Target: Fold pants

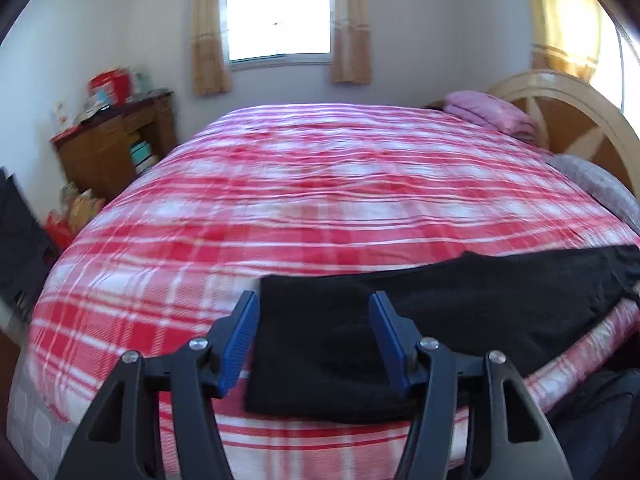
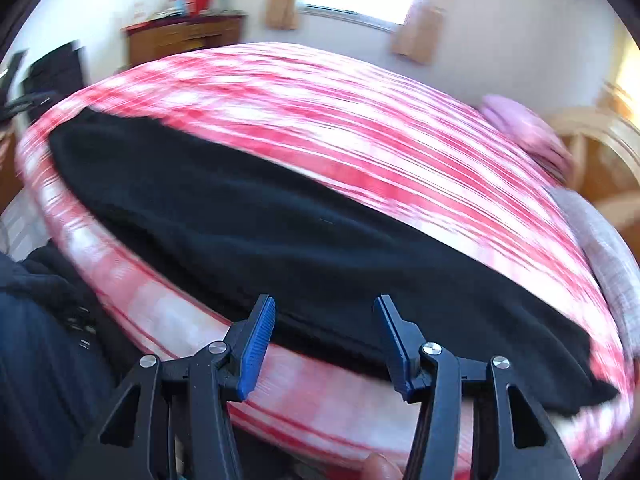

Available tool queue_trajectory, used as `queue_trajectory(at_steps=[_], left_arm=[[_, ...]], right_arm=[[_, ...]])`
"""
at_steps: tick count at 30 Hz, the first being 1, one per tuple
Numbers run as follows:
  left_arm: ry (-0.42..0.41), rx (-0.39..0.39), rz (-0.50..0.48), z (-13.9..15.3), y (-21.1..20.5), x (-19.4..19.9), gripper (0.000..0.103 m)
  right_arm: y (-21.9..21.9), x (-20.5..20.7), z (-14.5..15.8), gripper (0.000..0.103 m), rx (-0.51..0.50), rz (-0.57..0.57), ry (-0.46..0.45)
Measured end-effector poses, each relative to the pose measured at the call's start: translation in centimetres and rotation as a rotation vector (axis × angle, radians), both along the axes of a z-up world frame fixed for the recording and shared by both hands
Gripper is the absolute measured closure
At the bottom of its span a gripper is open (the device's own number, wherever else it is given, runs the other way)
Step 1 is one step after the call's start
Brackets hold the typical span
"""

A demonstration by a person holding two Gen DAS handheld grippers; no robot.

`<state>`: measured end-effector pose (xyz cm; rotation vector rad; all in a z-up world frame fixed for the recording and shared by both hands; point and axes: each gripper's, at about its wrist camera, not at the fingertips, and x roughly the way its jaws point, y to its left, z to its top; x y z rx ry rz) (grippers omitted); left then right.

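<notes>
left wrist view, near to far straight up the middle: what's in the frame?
left hand-held gripper, open → black pants lying flat at the near edge of the bed → red plaid bedspread → window between tan curtains.

We see open red plaid bedspread (image 1: 320,184) beyond the black pants (image 1: 400,320); pink folded bedding (image 1: 492,114) and a wooden headboard (image 1: 568,120) crowd its far right corner.

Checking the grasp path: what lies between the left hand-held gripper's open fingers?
Only the black pants on the plaid bedspread, seen between the left hand-held gripper fingers in the left wrist view.
</notes>
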<state>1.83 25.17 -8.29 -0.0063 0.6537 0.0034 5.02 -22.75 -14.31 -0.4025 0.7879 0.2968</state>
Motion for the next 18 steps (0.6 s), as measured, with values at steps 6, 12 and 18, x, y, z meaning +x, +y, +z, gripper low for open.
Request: queue_trajectory(at_steps=[6,12,18], left_arm=[[0.091,-0.062,-0.263,-1.7,-8.2,2.8,0.037],[0.163,-0.059,-0.435,-3.6,-16.3,5.2,0.037],[0.195,-0.089,-0.494,-4.7,-20.2,6.1,0.037]], right_arm=[[-13.1,0.4,3.9,0.05,0.144,-0.373,-0.069],[-25.4,3.4,5.9,0.05,0.369,-0.686,-0.077],[-28.4,7.7,2.2,0.05,0.519,-0.633,0.089]])
